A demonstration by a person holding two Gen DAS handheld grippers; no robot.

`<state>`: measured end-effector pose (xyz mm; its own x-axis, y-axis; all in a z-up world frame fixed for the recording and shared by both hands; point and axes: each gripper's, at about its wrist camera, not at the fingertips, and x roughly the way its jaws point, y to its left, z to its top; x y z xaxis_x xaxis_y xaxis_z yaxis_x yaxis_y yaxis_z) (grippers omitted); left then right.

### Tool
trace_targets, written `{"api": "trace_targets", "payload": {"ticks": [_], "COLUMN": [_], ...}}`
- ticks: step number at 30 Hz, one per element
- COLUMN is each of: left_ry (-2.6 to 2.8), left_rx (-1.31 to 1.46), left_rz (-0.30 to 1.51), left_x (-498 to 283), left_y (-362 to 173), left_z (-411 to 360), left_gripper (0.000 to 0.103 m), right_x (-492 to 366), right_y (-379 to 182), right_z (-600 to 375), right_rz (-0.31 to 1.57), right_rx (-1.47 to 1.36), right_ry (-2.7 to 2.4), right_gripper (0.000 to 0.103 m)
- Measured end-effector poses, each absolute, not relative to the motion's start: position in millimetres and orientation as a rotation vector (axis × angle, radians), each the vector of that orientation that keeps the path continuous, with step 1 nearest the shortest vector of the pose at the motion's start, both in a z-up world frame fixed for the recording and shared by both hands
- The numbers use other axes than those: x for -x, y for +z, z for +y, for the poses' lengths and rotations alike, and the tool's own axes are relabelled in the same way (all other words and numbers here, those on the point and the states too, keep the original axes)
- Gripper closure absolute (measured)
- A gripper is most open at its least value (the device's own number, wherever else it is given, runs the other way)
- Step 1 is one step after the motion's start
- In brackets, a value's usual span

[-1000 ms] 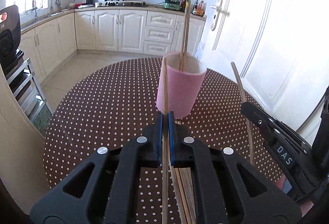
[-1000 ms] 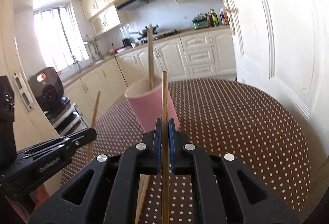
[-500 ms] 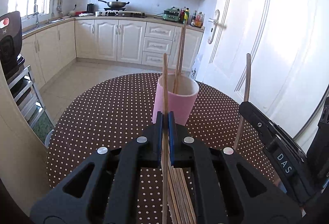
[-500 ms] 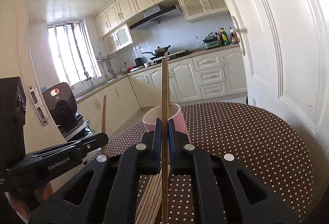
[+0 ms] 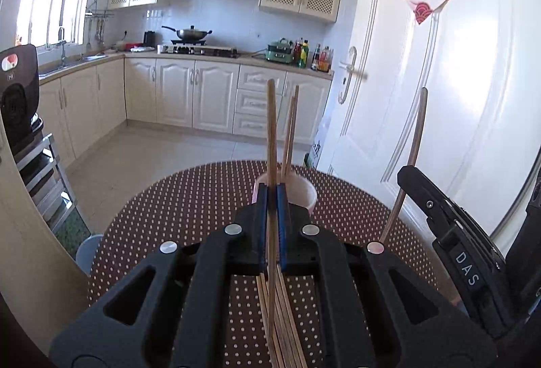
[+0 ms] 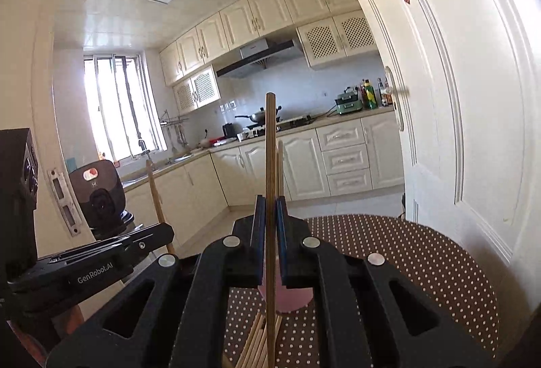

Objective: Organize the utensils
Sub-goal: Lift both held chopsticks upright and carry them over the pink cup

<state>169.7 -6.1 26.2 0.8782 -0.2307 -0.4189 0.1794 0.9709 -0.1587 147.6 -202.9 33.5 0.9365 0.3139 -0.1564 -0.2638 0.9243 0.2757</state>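
Right tool (image 6: 270,199) clamping chopstick (image 6: 270,145), pink cup (image 6: 290,293)

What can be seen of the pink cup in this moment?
The pink cup is a plain, matte cylinder with a pale inner wall, standing upright on the brown polka-dot tablecloth. Two thin wooden chopsticks stand in it, leaning slightly right. Both views show it partly hidden behind a gripper's fingers; the right wrist view shows its lower wall and base, just beyond loose chopsticks lying on the cloth. Neither gripper visibly touches it.
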Motion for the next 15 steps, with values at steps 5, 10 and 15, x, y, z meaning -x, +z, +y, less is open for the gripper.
{"api": "trace_targets", "payload": {"ticks": [5, 10, 15], "left_ry": [-0.210, -0.204, -0.211], "left_rx": [0.117, 0.117, 0.109], "left_rz": [0.412, 0.380, 0.344], "left_x": [-174.2, -180.7, -186.4], "left_y": [40.2, 52.4, 65.0], "left_z": [-5.7, -6.5, -9.7], "left_gripper": [0.097, 0.097, 0.097], "right_x": [-153.7, -164.8, -177.6], "right_y": [45.6, 54.9, 64.2], "right_z": [-203.0, -209.1, -208.5], "right_rz": [0.141, 0.096, 0.057], "right_rx": [-0.243, -0.272, -0.272], "right_ry": [0.282, 0.261, 0.242], "right_gripper": [0.098, 0.098, 0.098]}}
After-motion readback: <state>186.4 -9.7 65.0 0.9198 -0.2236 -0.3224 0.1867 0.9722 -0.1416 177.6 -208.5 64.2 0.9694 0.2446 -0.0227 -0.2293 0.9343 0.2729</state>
